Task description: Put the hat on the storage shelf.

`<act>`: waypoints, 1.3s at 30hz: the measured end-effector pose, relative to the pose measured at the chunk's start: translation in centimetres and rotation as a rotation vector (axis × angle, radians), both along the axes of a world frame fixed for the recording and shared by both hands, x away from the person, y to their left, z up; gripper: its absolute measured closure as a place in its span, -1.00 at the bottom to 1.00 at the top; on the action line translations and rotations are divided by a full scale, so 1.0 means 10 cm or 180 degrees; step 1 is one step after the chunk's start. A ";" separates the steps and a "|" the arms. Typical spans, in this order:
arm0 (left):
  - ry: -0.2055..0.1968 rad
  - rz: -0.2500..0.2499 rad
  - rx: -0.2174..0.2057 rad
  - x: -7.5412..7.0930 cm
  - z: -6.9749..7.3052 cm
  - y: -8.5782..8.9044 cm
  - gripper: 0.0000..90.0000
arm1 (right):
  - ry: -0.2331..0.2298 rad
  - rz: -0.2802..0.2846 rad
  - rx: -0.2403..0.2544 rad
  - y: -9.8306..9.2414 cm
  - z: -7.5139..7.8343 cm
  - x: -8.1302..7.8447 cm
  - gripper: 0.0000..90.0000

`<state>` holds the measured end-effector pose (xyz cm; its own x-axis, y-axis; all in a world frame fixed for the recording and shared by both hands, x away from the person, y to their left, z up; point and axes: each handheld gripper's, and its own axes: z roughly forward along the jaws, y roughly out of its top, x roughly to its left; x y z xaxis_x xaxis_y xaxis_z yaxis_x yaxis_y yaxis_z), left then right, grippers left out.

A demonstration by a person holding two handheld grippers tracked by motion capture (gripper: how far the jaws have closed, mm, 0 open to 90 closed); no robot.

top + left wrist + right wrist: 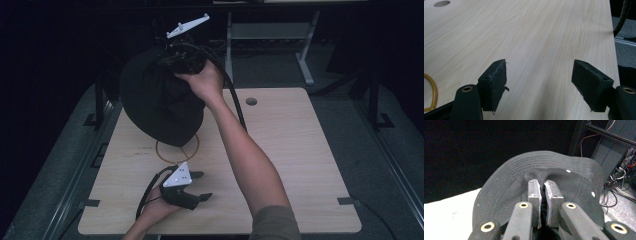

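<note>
One black cloth hat [159,102] hung over the desk [280,150], pinched by the right claw [542,202].
Soft, light, floppy — best gripped at its stitched brim; left claw [539,82] rested wide apart, holding nothing.

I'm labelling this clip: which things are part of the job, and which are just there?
In use: black bucket hat, pinched and lifted by the right gripper; yellow ring on the table beneath it.
Idle: left gripper, open over bare wooden table; table's cable hole.
</note>
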<state>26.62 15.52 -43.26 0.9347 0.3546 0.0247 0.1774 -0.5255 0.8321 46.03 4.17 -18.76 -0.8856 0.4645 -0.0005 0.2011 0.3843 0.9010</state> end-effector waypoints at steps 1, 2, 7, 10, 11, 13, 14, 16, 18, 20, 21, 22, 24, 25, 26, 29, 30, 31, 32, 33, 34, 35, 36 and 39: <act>0.0000 0.0002 -0.0003 0.00 0.00 0.00 -0.39 | 0.0010 0.0002 -0.0008 0.01 -0.01 0.01 0.86; 0.0000 -0.0002 -0.0003 -0.01 0.00 -0.01 -0.39 | 0.0015 0.0008 -0.0027 0.03 -0.02 0.02 0.86; -0.0001 -0.0032 0.0010 0.00 -0.01 -0.01 -0.39 | 0.0022 -0.0019 -0.0122 0.11 -0.04 0.06 0.85; -0.0003 -0.0040 0.0017 -0.02 -0.01 -0.03 -0.39 | 0.0008 -0.0023 -0.0218 0.17 -0.07 0.08 0.72; 0.0001 -0.0042 0.0023 -0.02 -0.01 -0.03 -0.39 | -0.0003 -0.0051 -0.0279 0.19 -0.08 0.08 0.57; -0.0018 -0.0065 0.0058 -0.04 -0.01 -0.05 -0.39 | -0.0019 -0.0103 -0.0380 0.20 -0.10 0.08 0.44; -0.0013 -0.0068 0.0060 -0.04 -0.02 -0.06 -0.39 | -0.0025 -0.0059 -0.0380 0.19 -0.11 0.08 0.37; -0.0003 -0.0078 0.0055 -0.04 -0.02 -0.06 -0.39 | -0.0009 -0.0083 -0.0359 0.15 -0.11 0.07 0.26; -0.0003 -0.0079 0.0041 -0.04 -0.03 -0.07 -0.39 | 0.0094 -0.0026 -0.0282 0.09 -0.11 0.08 0.14; 0.0002 -0.0088 0.0045 -0.04 -0.04 -0.07 -0.39 | 0.0159 -0.0017 -0.0241 0.02 -0.11 0.08 0.07; 0.0000 -0.0089 0.0047 -0.04 -0.04 -0.07 -0.39 | 0.0152 -0.0006 -0.0191 -0.02 -0.11 0.07 0.04; 0.0002 -0.0088 0.0045 -0.04 -0.04 -0.08 -0.39 | 0.0155 -0.0010 -0.0136 -0.06 -0.12 0.05 0.01; 0.0008 -0.0085 0.0037 -0.04 -0.03 -0.08 -0.39 | 0.0184 -0.0030 -0.0056 -0.14 -0.12 0.04 -0.06; 0.0013 -0.0082 0.0047 -0.05 -0.03 -0.07 -0.39 | 0.0187 -0.0032 -0.0018 -0.18 -0.13 0.03 -0.09; 0.0011 -0.0077 0.0044 -0.05 -0.03 -0.07 -0.39 | 0.0209 -0.0051 0.0012 -0.23 -0.13 0.02 -0.14; 0.0016 -0.0069 0.0067 -0.05 -0.02 -0.06 -0.40 | 0.0311 -0.0073 0.0163 -0.35 -0.16 -0.02 -0.25; 0.0018 -0.0060 0.0061 -0.05 -0.02 -0.06 -0.40 | 0.0309 -0.0081 0.0162 -0.40 -0.16 -0.03 -0.28; 0.0013 -0.0057 0.0053 -0.05 -0.03 -0.05 -0.40 | 0.0298 -0.0105 0.0181 -0.44 -0.17 -0.04 -0.29; 0.0022 -0.0044 0.0040 -0.05 -0.03 -0.04 -0.40 | 0.0309 -0.0119 0.0212 -0.49 -0.18 -0.05 -0.30; 0.0035 -0.0041 0.0054 -0.05 -0.03 -0.03 -0.40 | 0.0321 -0.0121 0.0226 -0.53 -0.18 -0.06 -0.33; 0.0039 -0.0031 0.0054 -0.04 -0.03 -0.03 -0.40 | 0.0332 -0.0140 0.0231 -0.57 -0.19 -0.08 -0.36; 0.0049 -0.0019 0.0041 -0.04 -0.03 -0.02 -0.41 | 0.0334 -0.0135 0.0215 -0.61 -0.20 -0.08 -0.37; 0.0048 -0.0010 0.0037 -0.04 -0.03 -0.02 -0.41 | 0.0341 -0.0132 0.0209 -0.64 -0.22 -0.09 -0.37; 0.0055 0.0008 0.0020 -0.03 -0.02 0.00 -0.41 | 0.0333 -0.0169 0.0223 -0.76 -0.25 -0.14 -0.40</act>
